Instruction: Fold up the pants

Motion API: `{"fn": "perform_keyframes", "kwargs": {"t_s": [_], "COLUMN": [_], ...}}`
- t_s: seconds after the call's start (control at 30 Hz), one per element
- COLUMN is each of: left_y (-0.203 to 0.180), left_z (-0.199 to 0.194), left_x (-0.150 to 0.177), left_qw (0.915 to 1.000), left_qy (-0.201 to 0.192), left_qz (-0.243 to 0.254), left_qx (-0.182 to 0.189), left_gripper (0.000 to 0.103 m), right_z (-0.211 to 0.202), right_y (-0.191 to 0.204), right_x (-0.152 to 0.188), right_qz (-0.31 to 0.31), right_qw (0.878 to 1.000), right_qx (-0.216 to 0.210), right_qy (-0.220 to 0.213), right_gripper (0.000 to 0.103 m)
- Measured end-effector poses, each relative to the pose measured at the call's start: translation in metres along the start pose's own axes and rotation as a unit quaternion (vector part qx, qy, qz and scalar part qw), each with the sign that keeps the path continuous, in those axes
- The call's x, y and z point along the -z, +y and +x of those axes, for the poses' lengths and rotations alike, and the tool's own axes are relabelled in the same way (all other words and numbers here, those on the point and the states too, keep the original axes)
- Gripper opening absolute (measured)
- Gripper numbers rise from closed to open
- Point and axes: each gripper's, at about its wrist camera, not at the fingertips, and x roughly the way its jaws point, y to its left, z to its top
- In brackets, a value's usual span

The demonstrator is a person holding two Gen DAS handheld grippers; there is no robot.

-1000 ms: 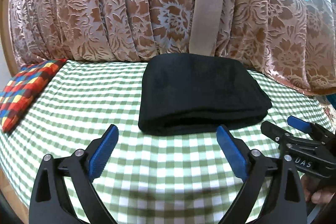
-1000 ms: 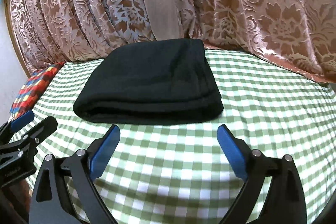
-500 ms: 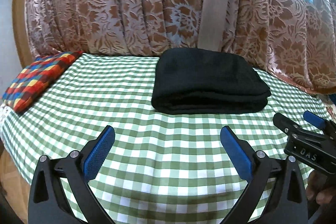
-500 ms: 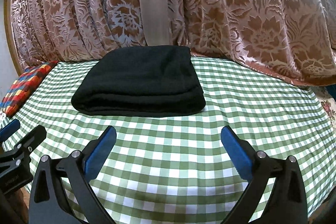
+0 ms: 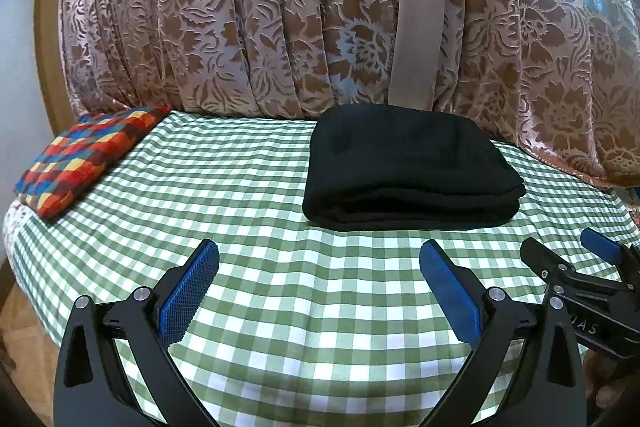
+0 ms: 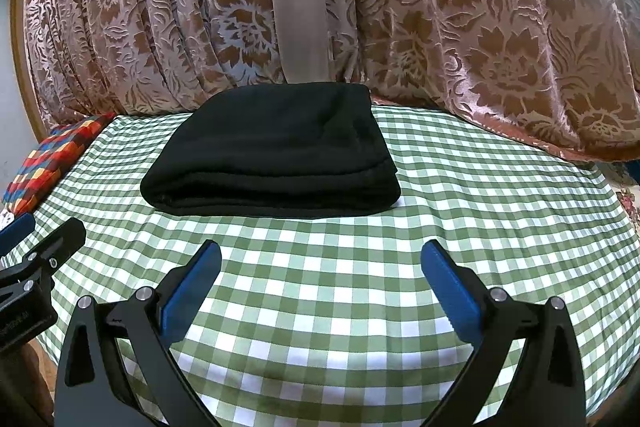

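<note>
The black pants [image 5: 408,167] lie folded into a thick rectangular stack on the green-and-white checked tablecloth [image 5: 240,195], toward the back by the curtain; in the right wrist view the pants [image 6: 276,151] sit centre-left. My left gripper [image 5: 318,267] hovers open over the cloth in front of the stack, nothing between its blue pads. My right gripper [image 6: 320,267] is likewise open and apart from the pants. The right gripper [image 5: 568,267] also shows at the left wrist view's right edge, and the left gripper [image 6: 36,251] at the right wrist view's left edge.
A brown floral curtain [image 5: 280,27] hangs right behind the table. A multicoloured patchwork cushion [image 5: 84,159] lies on the far left corner. The table's near edge drops off below the grippers, with wooden floor [image 5: 20,327] at lower left.
Both grippers have drawn back from the folded pants, which now look smaller and farther away. The pants lie still.
</note>
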Motion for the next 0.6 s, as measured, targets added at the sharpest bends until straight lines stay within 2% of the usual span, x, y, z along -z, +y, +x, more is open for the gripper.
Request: {"fn": "perform_keyframes", "kwargs": {"t_s": [0.6], "left_y": [-0.0038], "left_z": [0.0073], "left_x": [-0.0002], "left_qw": [0.9999], "left_qy": [0.01], "left_qz": [0.005], "left_qx": [0.002], "left_gripper": [0.099], "right_z": [0.0038], "right_y": [-0.0019], "right_x": [-0.0002], "right_qz": [-0.003], "right_qw": [1.0], "right_qx": [0.0], "right_qy": [0.002], "right_gripper": [0.1]}}
